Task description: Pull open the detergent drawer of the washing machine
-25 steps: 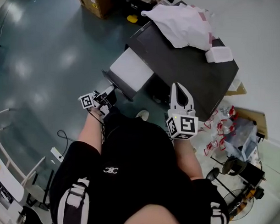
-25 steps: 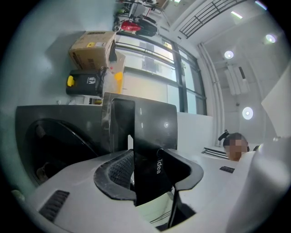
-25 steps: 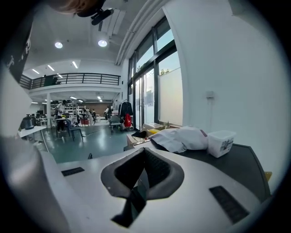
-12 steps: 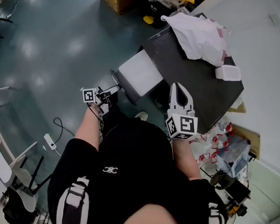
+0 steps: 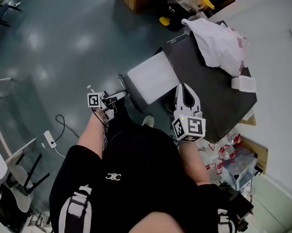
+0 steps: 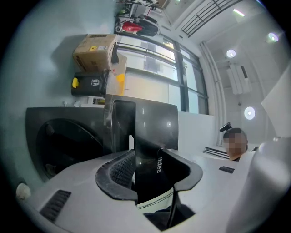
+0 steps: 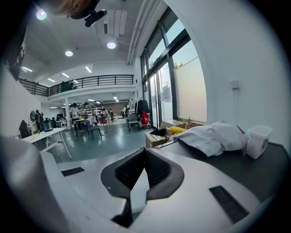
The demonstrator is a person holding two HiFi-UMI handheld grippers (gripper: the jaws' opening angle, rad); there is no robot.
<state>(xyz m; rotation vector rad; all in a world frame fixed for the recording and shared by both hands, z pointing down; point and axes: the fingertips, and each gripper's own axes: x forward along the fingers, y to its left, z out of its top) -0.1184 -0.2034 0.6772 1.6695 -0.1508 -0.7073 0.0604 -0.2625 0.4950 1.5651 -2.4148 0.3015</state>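
1. The left gripper has its jaws clamped on the dark front panel of the drawer, one pad on each face. The panel stands upright between them.
2. Beyond that panel, in the head view, what looks like the drawer's pale, pulled-out body runs back to the washer. From above I can't be sure.
3. Left of the left gripper's jaws, in its own view, is the washer's round door. A cardboard box sits higher up and farther off.
4. The right gripper has its jaws together with nothing between them (only floor shows through the gap below the tips).
5. It hangs over the near edge of the washer's top, to the right of the left gripper and apart from the drawer panel.
6. Ahead and to the right of the right gripper, on the dark top, lies a white cloth — a small white tub stands just beside it.
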